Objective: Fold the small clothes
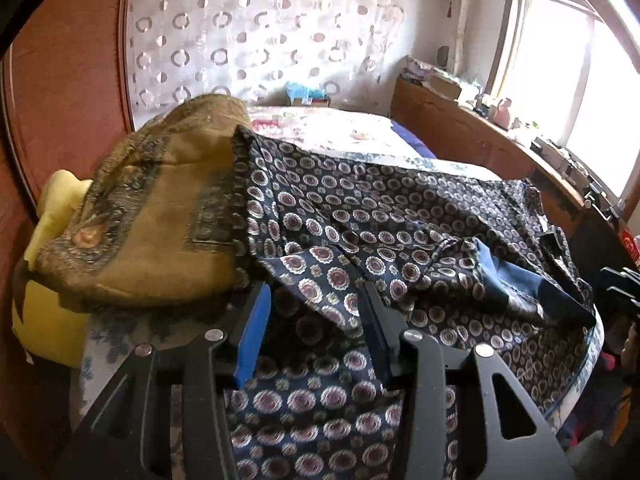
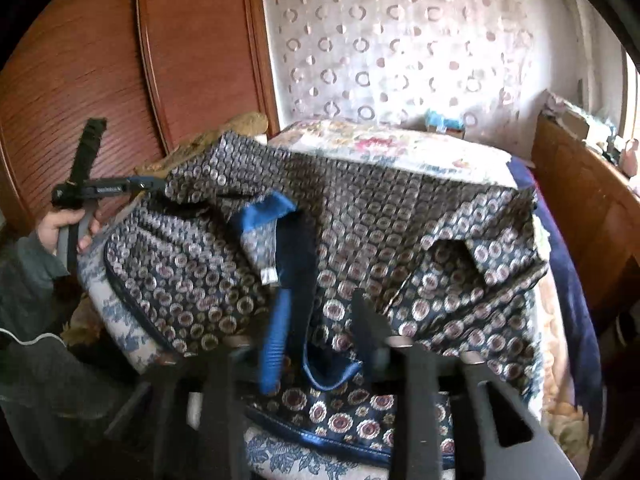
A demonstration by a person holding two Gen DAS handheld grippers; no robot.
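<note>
Left wrist view: navy garment printed with round maroon-and-white medallions (image 1: 360,224), spread rumpled across a bed with a floral cover (image 1: 352,128). Ochre patterned cloth (image 1: 160,208) heaped at its left edge, overlapping it; yellow cushion (image 1: 56,240) behind that. Wooden cabinet (image 1: 460,128) cluttered along the window side; curtain with ring pattern (image 1: 256,28) beyond. Left gripper (image 1: 316,304) low over the garment, blue-padded fingers (image 1: 256,320) spread, cloth showing between them, not pinched.

Right wrist view: same garment (image 2: 380,216), blue lining turned out near centre. Right gripper (image 2: 320,320) angled down over the near hem, fingers (image 2: 276,344) parted, nothing gripped. Left gripper (image 2: 154,184) at the garment's far-left corner, held by a hand (image 2: 60,224) in a grey sleeve. Reddish wooden panel (image 2: 120,60) behind.
</note>
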